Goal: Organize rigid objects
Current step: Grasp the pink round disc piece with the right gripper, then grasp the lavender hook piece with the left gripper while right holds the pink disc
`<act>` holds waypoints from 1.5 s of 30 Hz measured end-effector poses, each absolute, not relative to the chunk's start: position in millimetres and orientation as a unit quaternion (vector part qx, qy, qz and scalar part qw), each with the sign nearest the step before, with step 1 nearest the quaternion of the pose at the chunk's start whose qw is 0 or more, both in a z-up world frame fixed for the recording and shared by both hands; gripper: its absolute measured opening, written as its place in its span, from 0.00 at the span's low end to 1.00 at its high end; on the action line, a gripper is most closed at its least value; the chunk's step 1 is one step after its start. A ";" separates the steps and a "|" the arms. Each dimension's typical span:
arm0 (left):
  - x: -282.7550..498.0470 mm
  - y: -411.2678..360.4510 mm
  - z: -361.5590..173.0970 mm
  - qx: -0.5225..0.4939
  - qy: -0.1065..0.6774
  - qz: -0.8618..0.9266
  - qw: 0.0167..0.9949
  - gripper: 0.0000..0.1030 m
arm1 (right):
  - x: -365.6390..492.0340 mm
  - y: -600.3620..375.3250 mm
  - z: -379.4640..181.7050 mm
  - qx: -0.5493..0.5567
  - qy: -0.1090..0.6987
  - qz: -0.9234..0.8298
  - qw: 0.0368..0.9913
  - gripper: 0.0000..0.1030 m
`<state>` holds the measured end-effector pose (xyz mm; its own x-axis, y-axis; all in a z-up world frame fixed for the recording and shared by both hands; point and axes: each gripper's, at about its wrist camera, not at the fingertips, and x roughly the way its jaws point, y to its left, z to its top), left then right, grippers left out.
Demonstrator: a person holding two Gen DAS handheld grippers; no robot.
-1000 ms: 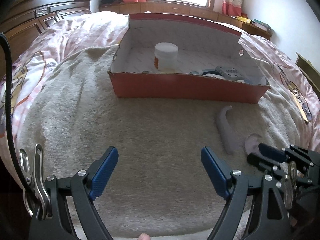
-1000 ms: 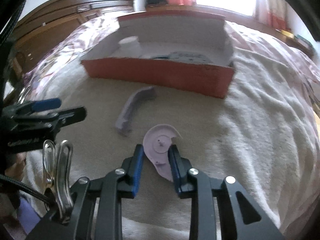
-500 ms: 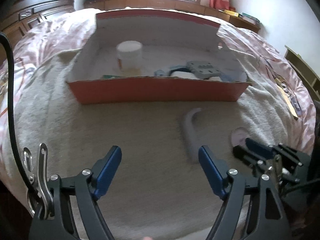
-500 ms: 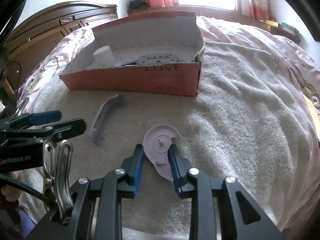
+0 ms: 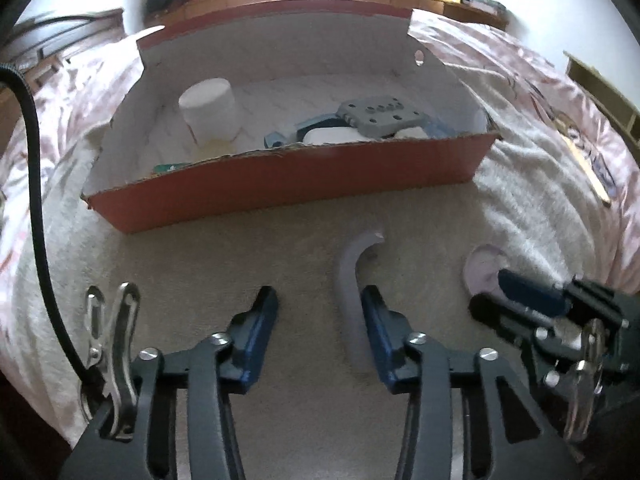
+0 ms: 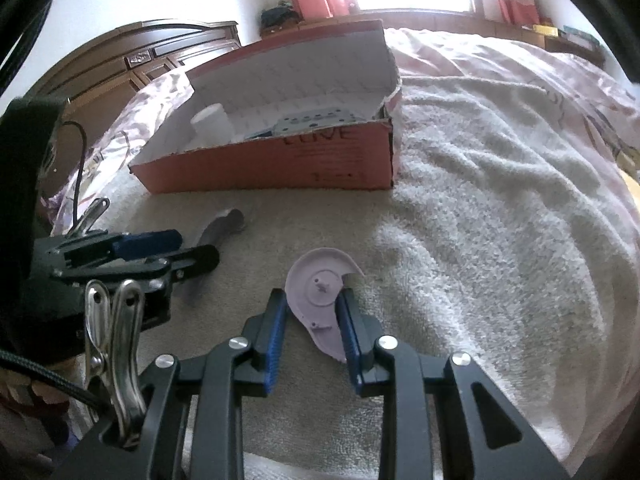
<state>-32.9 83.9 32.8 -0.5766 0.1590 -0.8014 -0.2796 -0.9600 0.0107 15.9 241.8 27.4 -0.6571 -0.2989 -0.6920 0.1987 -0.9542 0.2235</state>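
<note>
Left gripper (image 5: 318, 312): open wide, holding nothing, low over the towel (image 5: 248, 256); right finger (image 5: 376, 320) just beside the curved piece.
Right gripper (image 6: 314, 316): nearly closed, both pads against the edges of the disc.
Disc (image 6: 320, 292): lilac, flat, notched, on the towel, well right of the curved piece.
Curved piece (image 5: 354, 276): grey-lilac, hooked at the far end, on the towel in front of the box.
Box (image 5: 280, 180): red outside, white inside, holding 1 white jar (image 5: 210, 110) at left and 1 grey plate (image 5: 378, 114) with holes at right.
</note>
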 end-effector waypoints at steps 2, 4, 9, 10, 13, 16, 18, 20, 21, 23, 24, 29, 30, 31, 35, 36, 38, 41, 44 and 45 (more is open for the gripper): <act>-30.3 82.0 33.5 -0.445 0.073 0.884 0.125 0.36 | 16.6 241.1 27.5 0.390 -0.063 -0.908 0.136 0.27; -28.1 78.6 34.6 -0.445 0.074 0.884 0.124 0.36 | 17.4 238.9 28.0 0.390 -0.061 -0.909 0.134 0.27; -20.9 67.6 36.5 -0.455 0.063 0.877 0.137 0.38 | 18.2 233.9 28.6 0.393 -0.059 -0.908 0.136 0.28; -19.9 66.7 37.0 -0.458 0.063 0.876 0.141 0.39 | 18.2 232.7 28.2 0.392 -0.055 -0.908 0.135 0.28; -12.2 62.9 37.9 -0.458 0.062 0.874 0.149 0.43 | 18.2 231.8 28.0 0.392 -0.051 -0.909 0.134 0.28; -5.9 61.2 34.5 -0.464 0.059 0.870 0.153 0.44 | 17.5 233.2 28.0 0.392 -0.057 -0.908 0.135 0.28; -4.0 63.2 31.1 -0.469 0.065 0.867 0.153 0.44 | 17.9 233.2 27.8 0.392 -0.056 -0.908 0.135 0.28; -2.7 67.1 28.4 -0.471 0.073 0.866 0.152 0.44 | 18.5 232.7 27.8 0.392 -0.053 -0.909 0.134 0.28; -1.4 68.2 28.0 -0.470 0.079 0.866 0.151 0.44 | 18.7 232.6 27.7 0.392 -0.053 -0.909 0.134 0.28; 0.8 68.9 28.5 -0.468 0.090 0.867 0.149 0.44 | 18.7 232.7 27.8 0.392 -0.054 -0.908 0.134 0.28; 1.0 68.4 28.8 -0.467 0.095 0.867 0.145 0.44 | 18.9 232.7 27.9 0.392 -0.054 -0.908 0.135 0.28; -3.6 58.6 31.6 -0.446 0.139 0.879 0.101 0.44 | 18.7 232.0 28.1 0.392 -0.052 -0.908 0.134 0.28; -4.8 56.7 33.2 -0.439 0.150 0.881 0.089 0.44 | 18.6 232.0 28.1 0.392 -0.052 -0.909 0.134 0.28; -6.4 54.5 34.8 -0.433 0.160 0.884 0.078 0.44 | 18.3 232.1 28.0 0.392 -0.052 -0.909 0.134 0.28; -12.1 39.5 39.0 -0.433 0.140 0.888 0.069 0.44 | 18.4 232.0 28.0 0.392 -0.051 -0.909 0.134 0.28; -12.2 35.4 39.7 -0.438 0.120 0.887 0.080 0.44 | 18.3 232.0 28.0 0.392 -0.051 -0.909 0.134 0.28; -10.7 30.9 38.4 -0.447 0.091 0.884 0.099 0.44 | 18.2 231.7 28.1 0.393 -0.050 -0.909 0.133 0.28; -14.0 35.3 31.5 -0.455 0.083 0.881 0.101 0.44 | 18.6 230.4 28.1 0.393 -0.047 -0.909 0.132 0.28; -17.7 38.1 25.5 -0.459 0.068 0.880 0.100 0.44 | 19.5 228.0 27.9 0.393 -0.039 -0.910 0.129 0.28; -18.1 38.1 25.2 -0.457 0.060 0.882 0.097 0.44 | 19.6 227.3 27.8 0.392 -0.037 -0.910 0.129 0.28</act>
